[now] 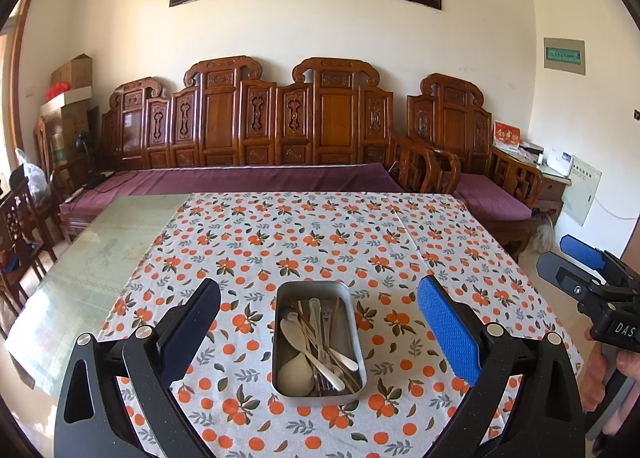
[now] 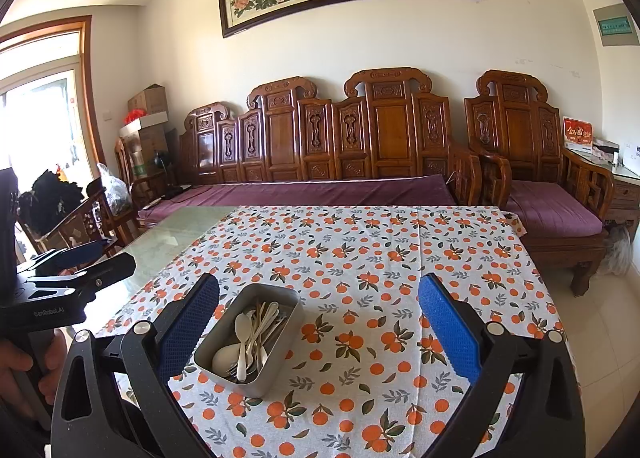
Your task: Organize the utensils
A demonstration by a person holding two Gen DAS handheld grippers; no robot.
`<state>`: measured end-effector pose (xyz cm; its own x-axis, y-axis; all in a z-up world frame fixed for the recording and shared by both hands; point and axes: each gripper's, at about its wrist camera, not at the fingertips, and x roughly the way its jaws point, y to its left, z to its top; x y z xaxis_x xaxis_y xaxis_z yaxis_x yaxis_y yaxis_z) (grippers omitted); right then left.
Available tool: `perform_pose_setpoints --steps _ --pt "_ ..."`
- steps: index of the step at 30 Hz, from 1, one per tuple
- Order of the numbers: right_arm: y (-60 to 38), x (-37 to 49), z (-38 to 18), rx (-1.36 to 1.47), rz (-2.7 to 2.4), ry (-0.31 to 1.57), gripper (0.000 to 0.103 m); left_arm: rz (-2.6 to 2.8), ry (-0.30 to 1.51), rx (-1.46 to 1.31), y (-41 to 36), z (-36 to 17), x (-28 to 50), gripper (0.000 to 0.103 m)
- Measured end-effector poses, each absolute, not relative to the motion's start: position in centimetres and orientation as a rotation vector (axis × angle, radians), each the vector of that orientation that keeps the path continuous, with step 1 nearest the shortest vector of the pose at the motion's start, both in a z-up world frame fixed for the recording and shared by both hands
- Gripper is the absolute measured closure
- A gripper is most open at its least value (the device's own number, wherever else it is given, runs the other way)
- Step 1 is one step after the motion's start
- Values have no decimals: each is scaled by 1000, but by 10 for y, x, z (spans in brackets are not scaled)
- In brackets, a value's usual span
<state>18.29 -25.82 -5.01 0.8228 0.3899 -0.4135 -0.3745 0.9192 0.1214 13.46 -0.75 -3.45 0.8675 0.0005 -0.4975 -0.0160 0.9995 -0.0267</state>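
Note:
A rectangular metal tin (image 1: pixel 357 342) (image 2: pixel 280 338) sits on the orange-print tablecloth (image 1: pixel 320 242) (image 2: pixel 360 258), filled with white spoons (image 1: pixel 304 338) (image 2: pixel 241 334), chopsticks and metal forks. My left gripper (image 1: pixel 319 322) hangs open above the near table edge, its fingers either side of the tin. My right gripper (image 2: pixel 319 322) is open too, with the tin by its left finger and bare cloth between the pads. Each gripper shows at the edge of the other's view: right one (image 1: pixel 576 262), left one (image 2: pixel 80 262). Neither holds anything.
Bare glass tabletop (image 1: pixel 100 250) lies left of the cloth. A carved wooden sofa (image 1: pixel 280 126) with purple cushions runs behind the table, an armchair (image 2: pixel 532 178) to its right. Cardboard boxes (image 1: pixel 72 98) stand at the far left. A hand (image 1: pixel 624 370) grips the right tool.

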Motion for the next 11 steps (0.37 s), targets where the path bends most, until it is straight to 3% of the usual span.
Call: perform_pose_setpoints --steps 11 --pt "-259 183 -50 36 406 447 3 8 521 -26 -8 -34 135 8"
